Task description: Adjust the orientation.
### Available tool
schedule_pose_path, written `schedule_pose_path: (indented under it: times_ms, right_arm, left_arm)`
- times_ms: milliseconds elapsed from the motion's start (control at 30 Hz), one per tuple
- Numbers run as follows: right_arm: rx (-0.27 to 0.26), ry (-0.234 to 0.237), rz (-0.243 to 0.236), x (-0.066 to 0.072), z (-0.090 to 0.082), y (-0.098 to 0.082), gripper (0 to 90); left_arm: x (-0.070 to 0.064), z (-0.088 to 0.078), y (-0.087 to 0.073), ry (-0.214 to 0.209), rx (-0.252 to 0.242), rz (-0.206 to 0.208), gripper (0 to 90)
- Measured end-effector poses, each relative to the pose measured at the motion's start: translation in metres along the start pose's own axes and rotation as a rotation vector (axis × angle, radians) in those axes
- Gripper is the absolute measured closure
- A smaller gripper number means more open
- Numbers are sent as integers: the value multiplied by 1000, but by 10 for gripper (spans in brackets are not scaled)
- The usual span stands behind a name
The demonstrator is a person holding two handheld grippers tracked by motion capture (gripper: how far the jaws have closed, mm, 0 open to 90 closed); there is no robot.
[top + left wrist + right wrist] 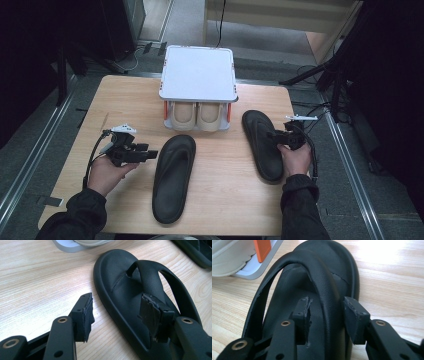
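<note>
Work on the pair of black moulded foam flip-flops is judged to be at an early stage, with both still lying on the pale wood-grain tabletop [225,175] in front of the white two-tier shoe rack with orange posts [198,75]. A pair of beige clogs [196,116] is already stored on the rack's lower shelf, and its flat upper shelf is seen bare; if the flip-flops are meant for the rack, as seems likely, both placements are still left to do.

Just right of the rack front, the right flip-flop [262,144] is being addressed by the right gripper [281,137]: in the right gripper view its smooth, leather-like strap [322,285] is straddled by the jaws, which stand apart on either side without pressing, so no grip is made yet. Below the rack's front edge lies the left flip-flop [173,176], toe towards the rack. The left gripper [154,154] is held just left of it, jaws spread wide and empty, one worn rubber pad [88,312] over bare wood, the other over the matte, stitched footbed [120,287].
</note>
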State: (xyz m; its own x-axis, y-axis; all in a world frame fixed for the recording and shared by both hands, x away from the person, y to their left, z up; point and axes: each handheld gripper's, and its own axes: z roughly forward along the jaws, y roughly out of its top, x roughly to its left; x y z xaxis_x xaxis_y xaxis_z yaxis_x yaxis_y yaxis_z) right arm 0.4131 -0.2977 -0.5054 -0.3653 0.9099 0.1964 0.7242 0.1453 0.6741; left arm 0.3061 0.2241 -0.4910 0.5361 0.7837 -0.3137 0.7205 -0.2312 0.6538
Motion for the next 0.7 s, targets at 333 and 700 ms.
schedule_pose_path:
  times_ms: [333,700]
  right_arm:
    - [3,-10,26,-3,-1,-1,715]
    - [8,-7,29,0,-3,1,738]
  left_arm:
    - [0,0,0,0,1,-3,448]
    - [1,0,0,0,-1,-10,448]
